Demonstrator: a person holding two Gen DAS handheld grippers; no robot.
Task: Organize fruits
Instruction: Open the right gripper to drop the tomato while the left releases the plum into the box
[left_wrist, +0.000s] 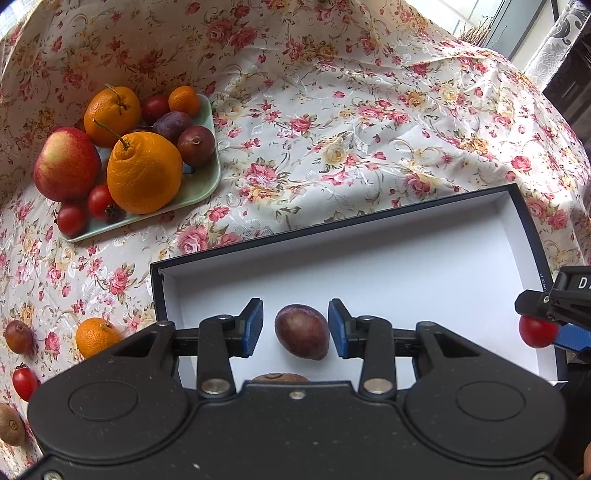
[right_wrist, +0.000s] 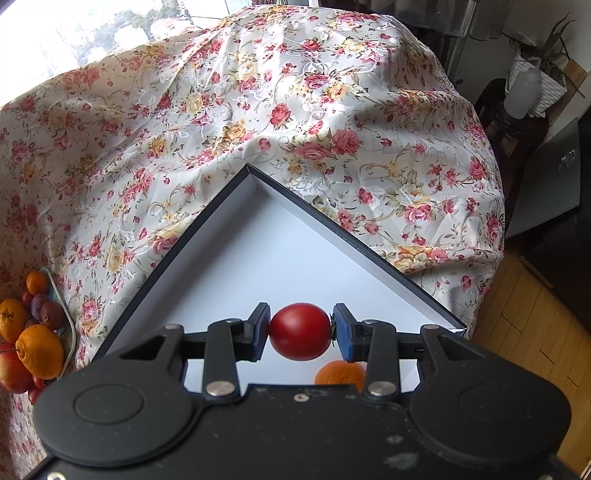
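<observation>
With left claw (left_wrist: 295, 328) spread around plum (left_wrist: 302, 331) in box (left_wrist: 388, 258), lift clear; keep right claw (right_wrist: 300, 332) clamping tomato (right_wrist: 300, 331), lower gently beside orange (right_wrist: 340, 374).

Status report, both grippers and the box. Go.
Left gripper open around plum in box. Right gripper shut on tomato over box. Nothing in the way.
</observation>
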